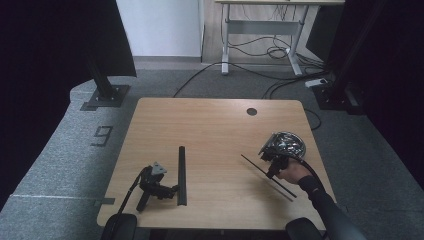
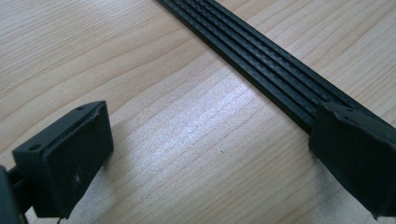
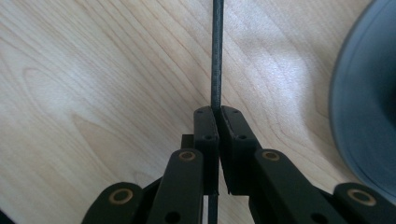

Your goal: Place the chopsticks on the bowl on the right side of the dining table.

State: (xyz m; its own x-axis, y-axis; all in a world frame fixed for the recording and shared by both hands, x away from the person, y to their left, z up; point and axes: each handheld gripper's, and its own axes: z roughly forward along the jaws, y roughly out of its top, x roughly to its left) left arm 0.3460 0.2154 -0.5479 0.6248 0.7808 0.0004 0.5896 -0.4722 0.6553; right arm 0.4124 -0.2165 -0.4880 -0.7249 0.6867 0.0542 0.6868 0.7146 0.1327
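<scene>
Grey carpet surrounds the wooden tabletop (image 1: 215, 130). At its right, the right gripper (image 1: 270, 174) is clamped on a thin black rod (image 1: 260, 168); its own view shows the jaws pinching that rod (image 3: 215, 56) beside a dark round bowl (image 3: 369, 93). Near left, the left gripper (image 1: 175, 190) lies wide open, holding nothing, one jaw touching a ribbed black strip (image 2: 261, 60)

The person is wearing a black sleeve (image 1: 327, 207). The right claw (image 3: 215, 116) is showing black linkage arms with brass-coloured pivot rings and small screws; the left claw (image 1: 175, 189) is carrying a grey three-cornered plate and trailing a black cable.
</scene>
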